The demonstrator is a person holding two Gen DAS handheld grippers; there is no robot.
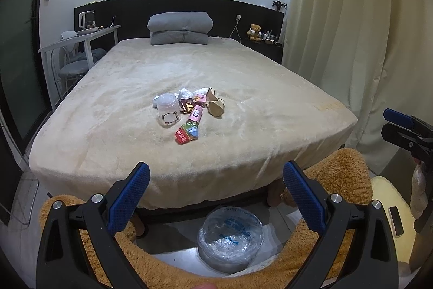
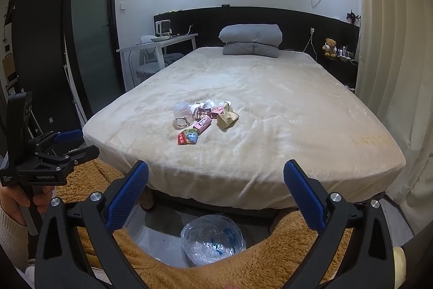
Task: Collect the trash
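A bedroom is shown, most of it taken up by a bed covered with a plush cream blanket. A folded grey quilt is stacked against the dark headboard, a white table with a chair stands along one side, and pale curtains hang along the other. On the floor at the foot of the bed, between the person's legs in brown fleece, a small bin lined with a clear bag is placed, its mouth open upward.

The trash is gathered in one loose cluster near the middle of the bed, well apart from both tongs. All of it is judged light. The clear plastic cup, lying on its side, is thin and likely to buckle or slip, so a hold across its rim is suggested. The crumpled brown paper bag is soft and can be pinched at any fold. The pink carton, the dark wrapper and the red-green packet are slick and flat; raised edges should be taken, since the soft blanket will give beneath them.

The left tongs and right tongs are both spread wide and grasp nothing.
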